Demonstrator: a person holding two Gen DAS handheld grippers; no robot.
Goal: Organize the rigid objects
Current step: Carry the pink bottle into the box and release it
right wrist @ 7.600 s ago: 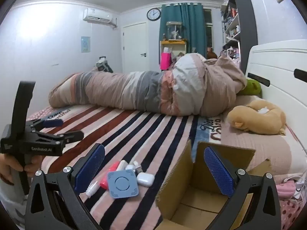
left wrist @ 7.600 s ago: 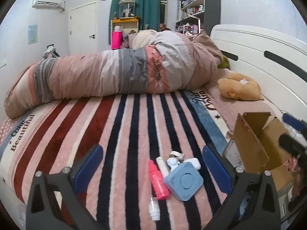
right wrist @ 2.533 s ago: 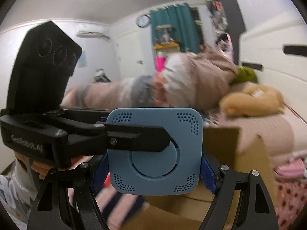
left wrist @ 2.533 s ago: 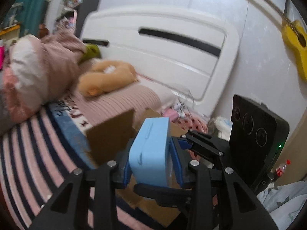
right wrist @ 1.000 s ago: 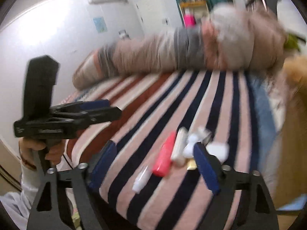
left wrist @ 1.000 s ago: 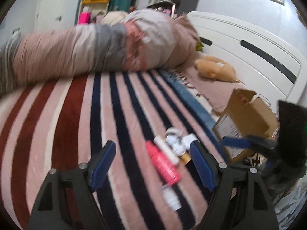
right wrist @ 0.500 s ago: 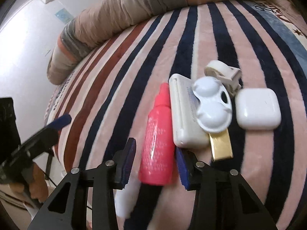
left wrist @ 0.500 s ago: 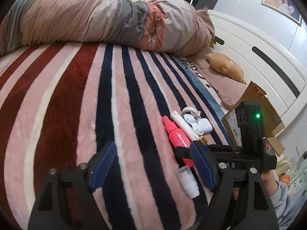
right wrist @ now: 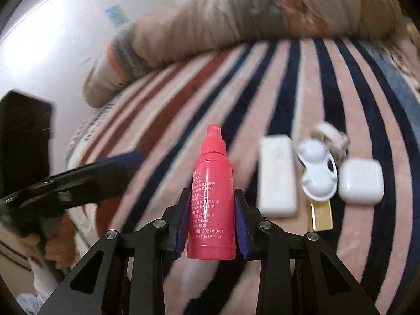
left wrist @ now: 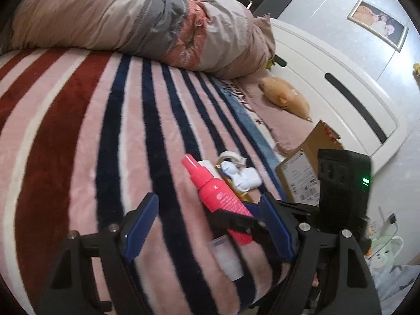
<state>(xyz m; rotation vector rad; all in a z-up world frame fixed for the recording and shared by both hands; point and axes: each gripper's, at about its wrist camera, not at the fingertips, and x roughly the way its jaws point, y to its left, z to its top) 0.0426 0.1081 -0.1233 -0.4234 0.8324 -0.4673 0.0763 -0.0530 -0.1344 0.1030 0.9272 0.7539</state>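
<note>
My right gripper [right wrist: 212, 207] is shut on a pink spray bottle [right wrist: 213, 199], nozzle pointing away, lifted a little off the striped bed cover. The bottle also shows in the left wrist view [left wrist: 216, 197], held by the right gripper [left wrist: 244, 220]. My left gripper [left wrist: 207, 218] is open and empty just behind it. On the cover to the right lie a white rectangular case [right wrist: 277, 176], a white lens case [right wrist: 317, 174], a white earbud case [right wrist: 361, 182], a gold item [right wrist: 321, 216] and a tape dispenser [right wrist: 329, 132]. A small clear cap [left wrist: 227, 256] lies near the bed edge.
A cardboard box [left wrist: 307, 165] stands at the right of the bed by the white headboard [left wrist: 341, 78]. A rolled duvet [left wrist: 131, 23] lies across the far side. A plush toy [left wrist: 286, 99] rests on the pillow area.
My right gripper has closed on the pink bottle and raised it off the cover. The left gripper has come closer, behind the bottle.
</note>
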